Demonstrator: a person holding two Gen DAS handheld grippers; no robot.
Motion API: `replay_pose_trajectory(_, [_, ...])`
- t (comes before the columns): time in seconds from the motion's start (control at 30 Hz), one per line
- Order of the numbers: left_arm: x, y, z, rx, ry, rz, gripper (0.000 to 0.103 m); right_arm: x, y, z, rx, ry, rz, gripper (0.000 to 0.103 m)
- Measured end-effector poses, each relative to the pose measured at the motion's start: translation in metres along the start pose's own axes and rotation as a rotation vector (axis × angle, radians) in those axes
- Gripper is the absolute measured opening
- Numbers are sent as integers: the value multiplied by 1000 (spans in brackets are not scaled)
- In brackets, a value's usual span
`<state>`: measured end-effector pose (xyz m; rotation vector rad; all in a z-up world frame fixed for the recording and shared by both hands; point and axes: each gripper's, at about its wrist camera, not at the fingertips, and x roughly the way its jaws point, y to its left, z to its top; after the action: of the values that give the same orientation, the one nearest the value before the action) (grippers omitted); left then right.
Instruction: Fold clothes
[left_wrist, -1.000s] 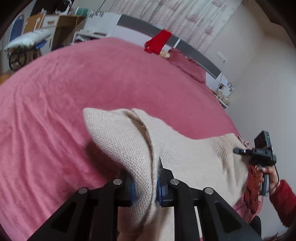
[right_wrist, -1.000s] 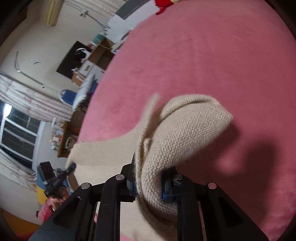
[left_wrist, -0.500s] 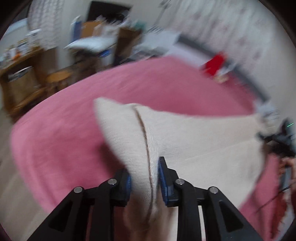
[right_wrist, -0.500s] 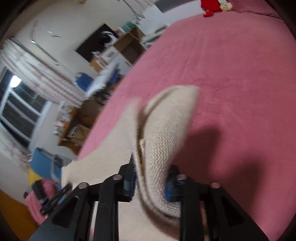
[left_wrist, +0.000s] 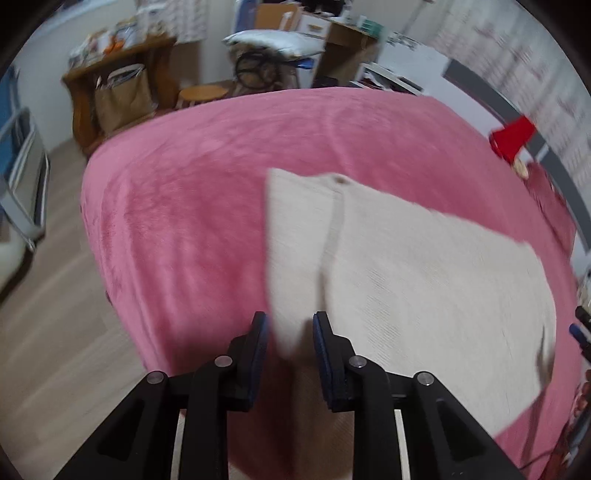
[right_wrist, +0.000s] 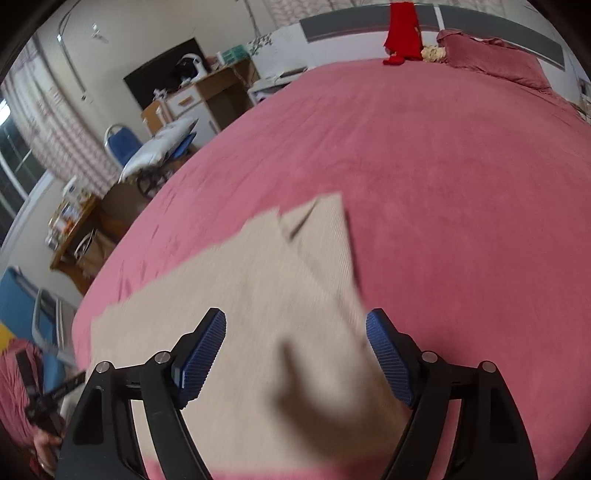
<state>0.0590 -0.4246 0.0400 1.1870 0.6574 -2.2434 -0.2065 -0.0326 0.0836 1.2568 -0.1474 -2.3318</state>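
sweater (left_wrist: 424, 280) flat on my pink bed (left_wrist: 207, 192), grips letting go

left view: my left gripper (left_wrist: 290, 341) is narrow, a corner loose between it. right view: my right gripper (right_wrist: 295, 354) is opening wide above the cloth, which stretches left.

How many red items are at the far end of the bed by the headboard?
1: a red garment draped over the headboard beyond the beige sweater, left of the pink pillow. More could be hidden behind the pillow.
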Motion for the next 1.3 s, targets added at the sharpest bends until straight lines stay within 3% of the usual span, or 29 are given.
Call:
replay_pose_trajectory(0.2, [-48,-75,-25,101,-44,11,25,-34,37,-56,-67,87,-20,87])
replay_pose_trajectory(0.27, [-64,-93,-32,99,-52,-18,25,-46,45,-74,-87,100,-26,101])
replay_pose_trajectory(0.37, [-89,-107,-44,104,-60,-51,30,-64,69,-95,-116,93,-41,103])
replay_pose_trajectory(0.43, [-108,-115,-54,139,-102,-17,39,-75,85,-103,-142,74,-49,103])
replay_pose_trajectory(0.5, [-123,-121,-61,177,-153,13,66,-85,101,-109,-167,50,-48,103])
replay_pose_trajectory(0.53, [-130,-122,-63,187,-178,20,74,-90,108,-112,-179,38,-48,103])
replay_pose_trajectory(0.57, [-135,-123,-65,193,-200,26,93,-95,116,-115,-192,26,-49,103])
replay_pose_trajectory(0.6, [-141,-124,-67,199,-223,32,101,-98,123,-117,-206,19,-54,103])
replay_pose_trajectory(0.7, [-158,-122,-71,199,-280,46,102,-114,140,-120,-238,-37,-92,103])
replay_pose_trajectory(0.83, [-169,-111,-69,149,-272,36,103,-127,153,-121,-259,-104,-166,103])
replay_pose_trajectory(0.97, [-172,-107,-68,133,-283,92,103,-136,161,-121,-271,-159,-226,103])
replay_pose_trajectory(1.3, [-171,-99,-64,93,-265,111,103,-123,172,-127,-302,-118,-264,103])
